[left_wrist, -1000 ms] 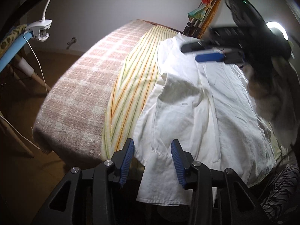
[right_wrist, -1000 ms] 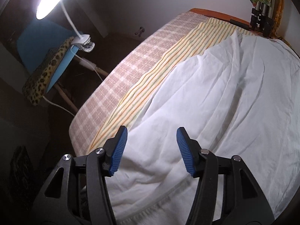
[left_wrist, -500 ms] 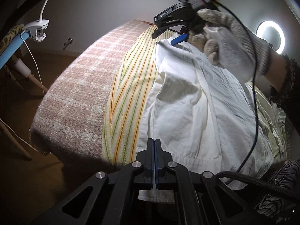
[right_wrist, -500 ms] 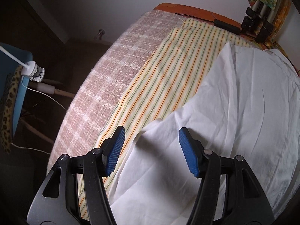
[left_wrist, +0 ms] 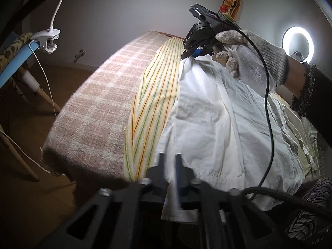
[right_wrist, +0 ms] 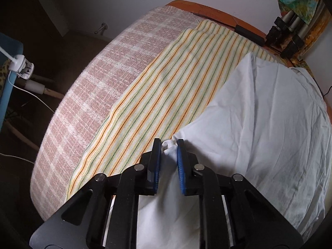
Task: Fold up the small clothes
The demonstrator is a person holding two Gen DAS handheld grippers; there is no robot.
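Observation:
A white shirt [left_wrist: 224,124] lies spread on a striped cloth [left_wrist: 153,95] over a plaid-covered table. My left gripper [left_wrist: 169,166] is blurred at the shirt's near hem, its jaws close together with white fabric between them. My right gripper [right_wrist: 168,147] is shut on a bunched edge of the white shirt [right_wrist: 259,112] at its left side. In the left wrist view the right gripper [left_wrist: 193,54] sits at the shirt's far corner, held by a gloved hand [left_wrist: 249,56].
The plaid pink blanket [left_wrist: 99,108] covers the table's left part, and its edge drops to a dark floor. A clip lamp [left_wrist: 46,39] is fixed on a blue board at the left. A ring light [left_wrist: 297,41] glows at the right. Tripod legs [right_wrist: 290,35] stand at the far end.
My right gripper went from open over the shirt's edge to shut on a bunch of the fabric. My left gripper has shifted at the near hem and is blurred now.

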